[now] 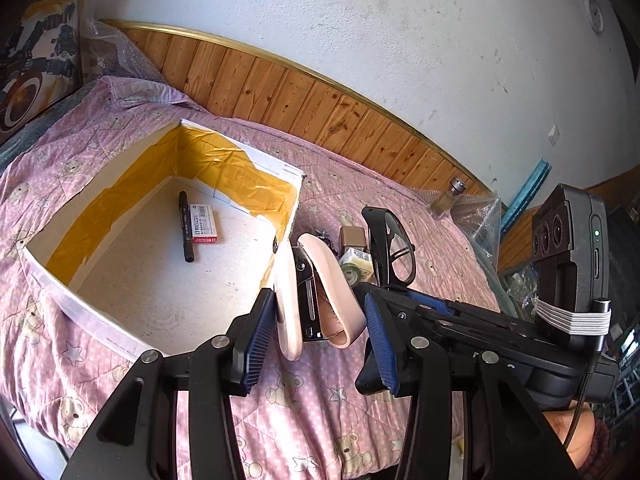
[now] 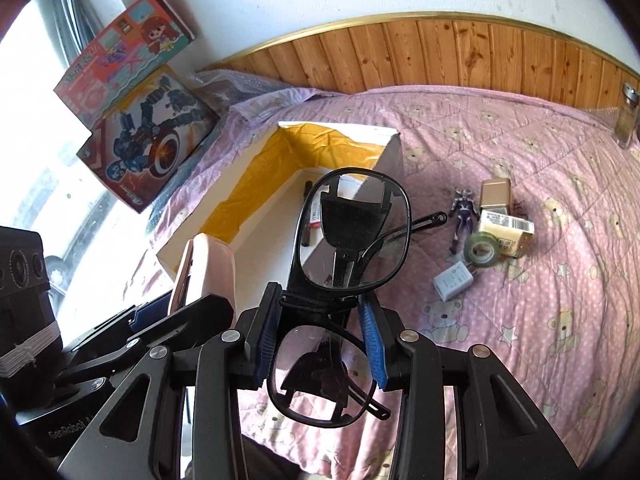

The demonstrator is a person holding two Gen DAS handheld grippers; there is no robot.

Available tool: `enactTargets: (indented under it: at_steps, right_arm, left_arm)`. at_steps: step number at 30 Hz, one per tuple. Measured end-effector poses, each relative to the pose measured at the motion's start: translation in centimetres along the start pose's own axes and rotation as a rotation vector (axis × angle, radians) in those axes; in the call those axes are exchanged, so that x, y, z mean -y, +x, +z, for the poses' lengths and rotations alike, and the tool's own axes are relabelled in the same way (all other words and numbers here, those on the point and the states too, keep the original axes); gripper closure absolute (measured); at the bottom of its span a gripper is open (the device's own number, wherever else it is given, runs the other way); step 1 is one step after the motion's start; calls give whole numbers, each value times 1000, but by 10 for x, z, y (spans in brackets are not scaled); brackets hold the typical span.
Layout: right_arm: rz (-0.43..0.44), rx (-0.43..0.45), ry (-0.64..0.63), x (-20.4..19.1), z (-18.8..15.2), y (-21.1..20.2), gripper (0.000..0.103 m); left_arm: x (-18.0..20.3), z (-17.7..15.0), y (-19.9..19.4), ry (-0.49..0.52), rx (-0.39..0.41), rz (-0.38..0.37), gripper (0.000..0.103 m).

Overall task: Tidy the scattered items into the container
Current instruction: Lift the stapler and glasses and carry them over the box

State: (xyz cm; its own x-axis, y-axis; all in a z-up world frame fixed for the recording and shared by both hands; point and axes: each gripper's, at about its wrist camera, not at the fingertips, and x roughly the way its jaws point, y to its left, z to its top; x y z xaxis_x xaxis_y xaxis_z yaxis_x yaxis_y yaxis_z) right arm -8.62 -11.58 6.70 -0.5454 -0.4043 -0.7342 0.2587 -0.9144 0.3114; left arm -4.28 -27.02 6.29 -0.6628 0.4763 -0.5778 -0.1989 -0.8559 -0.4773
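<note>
A white box (image 1: 56, 288) lined with yellow tape stands on the pink bedspread and holds a black marker (image 1: 186, 226) and a small red-and-white pack (image 1: 203, 224). My left gripper (image 1: 320, 320) is shut on a pink stapler (image 1: 316, 300), held just past the box's near right corner. My right gripper (image 2: 320, 320) is shut on the bridge of black-framed glasses (image 2: 352, 232), held up in front of the box (image 2: 394, 152); the stapler (image 2: 208, 268) shows at its left. On the bedspread lie a purple figure (image 2: 464, 220), a green tape roll (image 2: 482, 249), a white adapter (image 2: 452, 280), a cream carton (image 2: 508, 230) and a gold box (image 2: 496, 192).
A glass shaker (image 2: 626, 120) stands by the wooden headboard (image 2: 440, 52) at far right. Toy boxes (image 2: 148, 136) and bubble wrap (image 2: 240, 84) sit left of the bed. In the left view the right gripper's body (image 1: 568, 272) is close on the right.
</note>
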Motion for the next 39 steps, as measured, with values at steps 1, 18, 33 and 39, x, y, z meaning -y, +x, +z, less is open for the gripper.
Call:
enactTargets:
  at_steps: [1,18,33,39]
  right_arm:
    - [3,0,-4,-3,2,1,63]
    - [56,-40,-44,-40,29,30,63]
    - [62,-88,-71,-55,62,72,63]
    - [57,-108,-65,-48,71,89,63]
  left_arm:
    - [-2,2,-2,-3,4,0,56]
    - [-44,24,-19,-68,53,26,56]
    - [-90,51,-6,-152,56,54,56]
    - [-103,59,8,-167,28,78,56]
